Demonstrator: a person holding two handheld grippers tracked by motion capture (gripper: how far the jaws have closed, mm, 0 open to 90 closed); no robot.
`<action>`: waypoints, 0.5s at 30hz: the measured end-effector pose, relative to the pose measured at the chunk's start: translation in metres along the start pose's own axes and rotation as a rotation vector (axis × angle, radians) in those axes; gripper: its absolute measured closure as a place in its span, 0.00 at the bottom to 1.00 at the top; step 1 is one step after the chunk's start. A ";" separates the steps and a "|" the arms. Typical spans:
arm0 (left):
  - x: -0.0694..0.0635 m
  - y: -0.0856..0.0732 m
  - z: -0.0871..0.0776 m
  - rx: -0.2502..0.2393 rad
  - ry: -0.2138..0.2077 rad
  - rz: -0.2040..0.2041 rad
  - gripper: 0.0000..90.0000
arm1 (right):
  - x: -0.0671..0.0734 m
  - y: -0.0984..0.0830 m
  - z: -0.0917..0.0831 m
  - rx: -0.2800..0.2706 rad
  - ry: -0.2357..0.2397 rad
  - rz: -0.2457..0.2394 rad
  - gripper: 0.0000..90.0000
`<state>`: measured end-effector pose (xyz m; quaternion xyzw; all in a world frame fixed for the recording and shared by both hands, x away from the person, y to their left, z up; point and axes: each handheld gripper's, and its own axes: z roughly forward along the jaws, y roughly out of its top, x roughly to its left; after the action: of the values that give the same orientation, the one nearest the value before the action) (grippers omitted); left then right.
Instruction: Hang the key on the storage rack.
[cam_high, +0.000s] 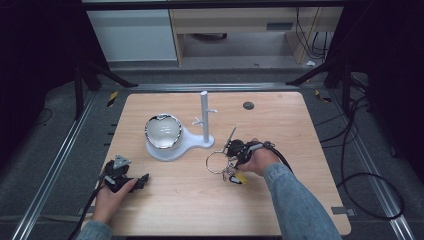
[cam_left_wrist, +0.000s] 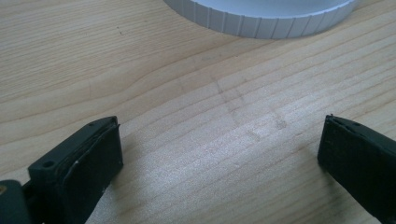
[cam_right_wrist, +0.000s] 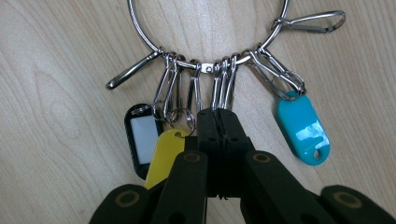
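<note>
A large metal key ring (cam_right_wrist: 205, 28) carries several snap clips and black (cam_right_wrist: 142, 140), yellow (cam_right_wrist: 163, 156) and teal (cam_right_wrist: 301, 128) tags. It lies low over the wooden table, right of centre (cam_high: 218, 162). My right gripper (cam_right_wrist: 217, 114) is shut, its jaw tips pinched on the clips at the ring's lower edge; the same gripper (cam_high: 231, 162) sits in the hand at mid-table. My left gripper (cam_high: 142, 180) rests on the table at the front left. Its jaws (cam_left_wrist: 219, 154) stand wide open over bare wood.
A white stand (cam_high: 205, 117) with a post and short pegs rises from a white base (cam_high: 172, 152) that also bears a shiny round bowl-like dish (cam_high: 163, 131). The base's ribbed rim (cam_left_wrist: 261, 21) lies just beyond my left jaws. A dark round grommet (cam_high: 248, 105) sits at the back.
</note>
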<state>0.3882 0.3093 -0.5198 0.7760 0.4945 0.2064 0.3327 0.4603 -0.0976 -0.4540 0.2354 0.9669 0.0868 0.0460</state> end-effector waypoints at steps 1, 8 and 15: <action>0.000 0.000 0.000 0.000 0.000 0.000 0.00 | 0.000 0.000 0.001 0.000 0.001 -0.001 0.99; 0.000 0.000 0.000 0.000 0.000 0.000 0.00 | 0.002 0.002 0.002 0.003 0.001 -0.011 0.97; 0.000 0.000 0.000 0.000 0.000 0.000 0.00 | 0.002 0.003 0.007 0.020 -0.008 -0.021 0.94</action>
<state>0.3881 0.3093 -0.5198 0.7760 0.4945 0.2064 0.3327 0.4606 -0.0932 -0.4608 0.2262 0.9699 0.0757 0.0482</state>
